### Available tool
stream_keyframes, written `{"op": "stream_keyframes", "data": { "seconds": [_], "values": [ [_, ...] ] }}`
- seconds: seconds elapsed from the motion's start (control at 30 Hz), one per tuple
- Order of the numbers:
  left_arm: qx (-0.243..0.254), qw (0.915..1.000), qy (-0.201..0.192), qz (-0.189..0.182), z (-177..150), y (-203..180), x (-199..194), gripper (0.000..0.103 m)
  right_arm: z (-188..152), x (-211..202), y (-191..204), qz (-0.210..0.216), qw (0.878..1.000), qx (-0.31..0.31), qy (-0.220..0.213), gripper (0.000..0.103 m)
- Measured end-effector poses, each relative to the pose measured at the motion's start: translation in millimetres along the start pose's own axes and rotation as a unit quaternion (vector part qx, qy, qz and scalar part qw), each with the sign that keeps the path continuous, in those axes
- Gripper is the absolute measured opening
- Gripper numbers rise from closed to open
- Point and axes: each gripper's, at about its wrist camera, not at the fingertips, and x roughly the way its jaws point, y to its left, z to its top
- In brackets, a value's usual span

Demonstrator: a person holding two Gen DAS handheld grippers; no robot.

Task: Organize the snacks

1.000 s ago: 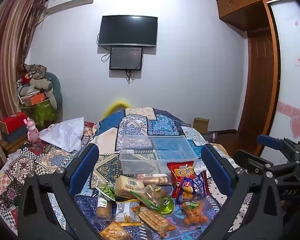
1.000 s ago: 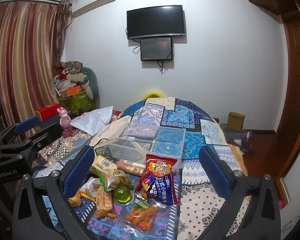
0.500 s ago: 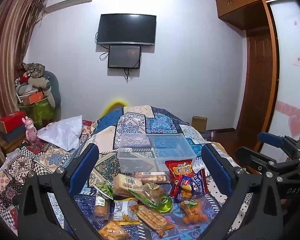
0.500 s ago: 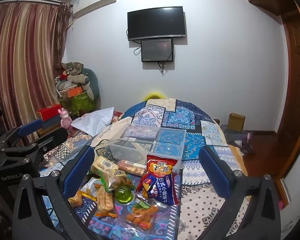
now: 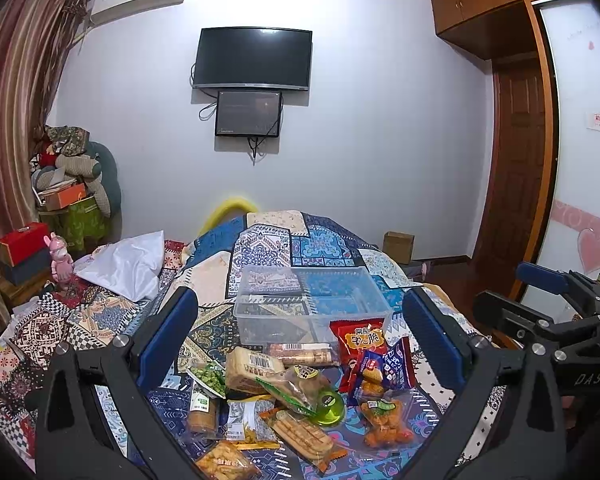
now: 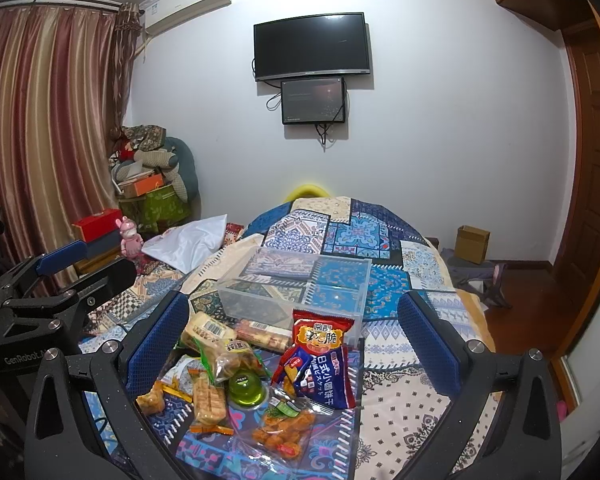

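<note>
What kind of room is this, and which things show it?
Most likely a bedroom in a home. The snacks lie on a bed under a patterned quilt, with a white pillow beside it, a television on the wall and curtains at the side.

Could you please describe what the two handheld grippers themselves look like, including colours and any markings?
Both grippers are matte black angular frames with silver bolt heads and two long fingers faced with textured blue pads. The left gripper appears from the side in the right wrist view, printed "GenRobot" in pale lettering. The right gripper shows "DAS" on its body in the left wrist view. No sleeves or hands are visible.
</note>
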Motion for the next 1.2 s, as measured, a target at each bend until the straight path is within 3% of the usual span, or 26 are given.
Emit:
{"op": "stream_keyframes", "data": {
  "seconds": [1.2],
  "values": [
    [0.006,1.0,-0.001,0.002,3.1,-2.4,-3.1,0.103,0.2,-2.5,0.2,-0.004,1.0,0.0,-0.002,0.103]
  ]
}}
